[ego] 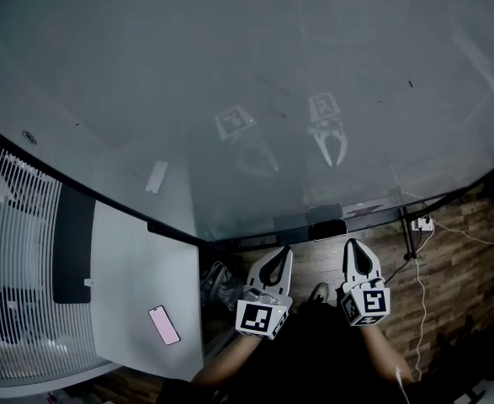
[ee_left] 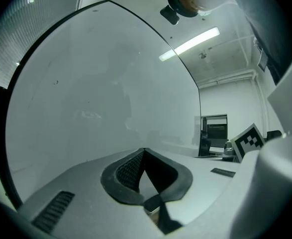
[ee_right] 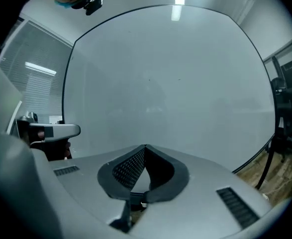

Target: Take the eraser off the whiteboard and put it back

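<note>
Head view: eraser [ego: 326,229], seemingly a dark block, sits on the whiteboard [ego: 230,74] ledge.
Left gripper [ego: 284,250] and right gripper [ego: 353,244] hang below it. Left gripper view: tongs pinched together, empty. Right gripper view: likewise. The return looks done; another pick would need opened tongs.

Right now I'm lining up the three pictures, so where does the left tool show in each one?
Head view: left tool at bottom centre, beside the right tool.
Left gripper view: left tool at bottom centre, shut.
Right gripper view: left tool at the left edge, side-on.
Shared landmark: whiteboard.
</note>
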Demonstrator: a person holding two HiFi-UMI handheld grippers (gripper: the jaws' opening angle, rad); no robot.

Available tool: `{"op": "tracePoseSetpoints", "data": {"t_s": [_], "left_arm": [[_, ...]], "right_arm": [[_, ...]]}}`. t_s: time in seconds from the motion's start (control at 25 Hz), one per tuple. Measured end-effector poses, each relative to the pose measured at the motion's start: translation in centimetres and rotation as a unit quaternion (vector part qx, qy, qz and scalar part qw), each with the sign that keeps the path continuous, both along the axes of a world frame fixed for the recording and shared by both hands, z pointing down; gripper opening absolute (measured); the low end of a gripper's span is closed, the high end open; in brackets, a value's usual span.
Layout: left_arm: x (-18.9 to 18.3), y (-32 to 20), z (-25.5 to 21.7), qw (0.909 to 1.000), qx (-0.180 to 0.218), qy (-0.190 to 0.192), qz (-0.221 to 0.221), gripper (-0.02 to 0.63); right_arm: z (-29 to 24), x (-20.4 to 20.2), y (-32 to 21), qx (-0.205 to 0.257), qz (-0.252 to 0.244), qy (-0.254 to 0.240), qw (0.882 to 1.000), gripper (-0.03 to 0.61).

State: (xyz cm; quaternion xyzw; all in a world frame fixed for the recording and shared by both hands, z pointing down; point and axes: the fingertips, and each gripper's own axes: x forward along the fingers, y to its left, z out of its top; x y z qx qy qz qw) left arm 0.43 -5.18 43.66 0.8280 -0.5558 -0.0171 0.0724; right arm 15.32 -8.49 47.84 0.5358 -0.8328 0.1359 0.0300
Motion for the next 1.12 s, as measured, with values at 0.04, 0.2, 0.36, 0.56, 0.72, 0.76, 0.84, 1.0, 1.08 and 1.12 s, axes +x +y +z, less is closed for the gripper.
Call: {"op": "tracePoseSetpoints", "data": {"t_s": [0.04,0.2,0.36,0.56,0.72,0.76,0.84,1.0,1.08,1.12], "left_arm": [[0.0,0.14,0.22,1.0,-0.002,0.0,0.0,0.006],[-0.04,0.34,0.51,1.0,-0.007,-0.002,0.0,0.006],[0.1,0.35,0.47,1.0,-0.003,-0.002,0.001,0.006],[0.34,0.4,0.44,1.0,-0.003,-0.004,0.006,0.006],[0.48,0.46,0.43,0.9999,-0.003,-0.006,0.01,0.006],[0.49,0.41,0.27,0.9999,-0.001,-0.005,0.009,0.006],[0.51,0.38,0.17,1.0,-0.001,0.001,0.007,0.006],[0.57,0.58,0.32,0.9999,-0.006,0.002,0.008,0.006],[0.52,0.77,0.44,0.9999,-0.008,-0.001,0.008,0.006],[0.47,0.89,0.58,0.9999,-0.009,-0.003,0.007,0.006]], "right_arm": [[0.12,0.12,0.14,-0.002,-0.001,0.0,1.0,0.015],[-0.01,0.33,0.28,-0.002,-0.006,-0.005,1.0,0.014],[-0.25,0.14,0.28,0.005,-0.006,-0.025,1.0,0.014],[-0.15,0.03,0.6,0.003,-0.014,-0.007,1.0,0.014],[-0.03,0.18,0.65,0.001,-0.011,-0.009,1.0,0.014],[-0.04,0.16,0.65,0.001,-0.012,-0.01,1.0,0.014],[-0.05,0.11,0.63,0.0,-0.012,-0.014,1.0,0.014],[-0.07,0.05,0.71,0.0,-0.012,-0.018,1.0,0.014],[-0.1,-0.12,0.93,-0.001,-0.016,-0.014,1.0,0.014],[-0.14,-0.21,1.01,-0.001,-0.018,-0.013,1.0,0.014]]}}
